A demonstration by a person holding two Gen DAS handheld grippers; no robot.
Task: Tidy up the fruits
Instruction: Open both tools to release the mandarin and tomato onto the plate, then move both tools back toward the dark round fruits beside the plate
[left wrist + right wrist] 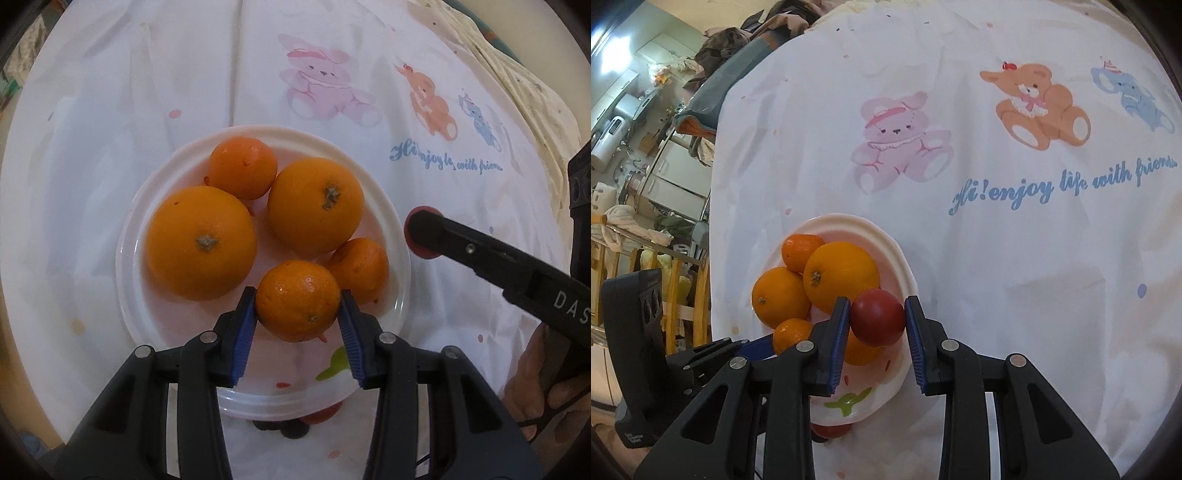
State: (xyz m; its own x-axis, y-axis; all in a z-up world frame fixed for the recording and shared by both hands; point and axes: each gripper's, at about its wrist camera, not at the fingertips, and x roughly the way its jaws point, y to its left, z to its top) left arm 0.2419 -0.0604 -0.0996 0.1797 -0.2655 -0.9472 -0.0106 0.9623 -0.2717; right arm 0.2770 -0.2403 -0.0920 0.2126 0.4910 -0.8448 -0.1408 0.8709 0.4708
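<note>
A white plate (395,236) holds two big oranges (201,242) (316,205) and three small mandarins. My left gripper (297,306) is shut on the nearest mandarin (297,299), just above the plate's near side. My right gripper (876,321) is shut on a red tomato (877,317) and holds it over the plate's right edge (905,273). In the left wrist view the right gripper's arm (498,258) comes in from the right with the tomato (415,242) at its tip. Another red fruit (831,430) peeks out from under the plate's near rim.
The plate lies on a white cloth printed with a pink bear (901,140), an orange bear (1038,103) and blue lettering (1060,184). The cloth's left edge drops off toward room clutter (646,166). A hand (543,387) grips the right tool.
</note>
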